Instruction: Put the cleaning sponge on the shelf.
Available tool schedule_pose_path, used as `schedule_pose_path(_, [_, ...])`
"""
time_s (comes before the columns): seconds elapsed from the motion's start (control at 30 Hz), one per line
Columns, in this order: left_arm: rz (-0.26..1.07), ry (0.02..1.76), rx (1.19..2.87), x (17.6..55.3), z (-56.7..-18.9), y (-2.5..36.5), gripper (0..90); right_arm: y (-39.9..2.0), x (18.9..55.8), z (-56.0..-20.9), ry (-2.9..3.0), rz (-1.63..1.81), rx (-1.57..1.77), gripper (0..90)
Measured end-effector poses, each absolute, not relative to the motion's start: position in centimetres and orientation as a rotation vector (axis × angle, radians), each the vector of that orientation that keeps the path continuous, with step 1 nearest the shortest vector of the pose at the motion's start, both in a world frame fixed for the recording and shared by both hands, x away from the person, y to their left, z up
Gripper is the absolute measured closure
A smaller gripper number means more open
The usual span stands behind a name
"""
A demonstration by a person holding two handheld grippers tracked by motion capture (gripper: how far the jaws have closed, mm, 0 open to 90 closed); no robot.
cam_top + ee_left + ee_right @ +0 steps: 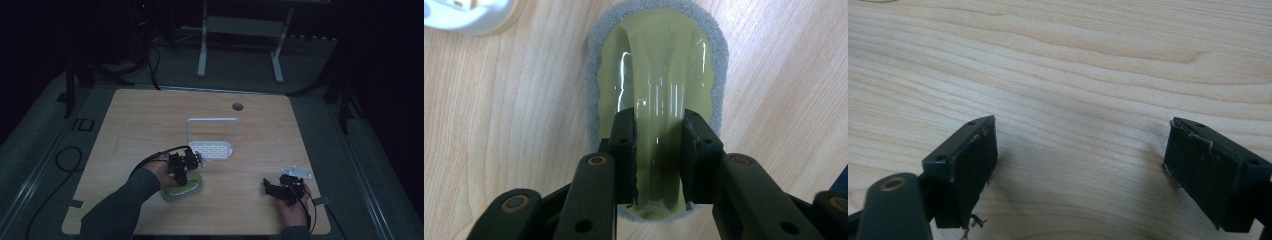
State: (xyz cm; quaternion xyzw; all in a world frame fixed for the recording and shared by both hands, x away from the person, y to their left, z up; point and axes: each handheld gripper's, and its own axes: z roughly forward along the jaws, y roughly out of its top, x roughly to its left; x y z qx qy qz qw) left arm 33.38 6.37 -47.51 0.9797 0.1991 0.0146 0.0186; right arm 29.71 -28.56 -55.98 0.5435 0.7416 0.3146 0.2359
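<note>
**L claw on sponge handle, R idle**

I've got the left gripper (659, 160) straddling the sponge scrubber (659, 65), jaws closed in on its raised yellow-green handle w/ pads at both flanks. Its long axis runs straight away from the claw. The white rack (212, 137) sits just beyond the scrubber; I judge that's the likely goal. Well right of the scrubber, the right gripper (1080, 170) is spread wide, holding nothing, over bare table (260, 125); 1 edge is near.

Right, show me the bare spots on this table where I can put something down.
Free patches: the far strip of the light wooden table behind the white wire-handled rack, the whole left side, and the stretch between the rack and the right hand-held gripper. It is crowded at front centre, where the left hand-held gripper grips the yellow-green, grey-edged sponge just before the rack.
</note>
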Motion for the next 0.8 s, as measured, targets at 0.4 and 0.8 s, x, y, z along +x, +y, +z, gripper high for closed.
schedule_pose_path(0.4, [0.082,0.579,3.041,33.5,-46.8,6.1,71.6,-28.6,29.7,-56.0,2.035,0.862,1.489,13.3])
schedule_pose_path(0.8, [0.132,0.555,3.035,33.8,-45.7,5.8,71.6,-28.6,29.7,-56.0,2.034,0.863,1.491,13.3])
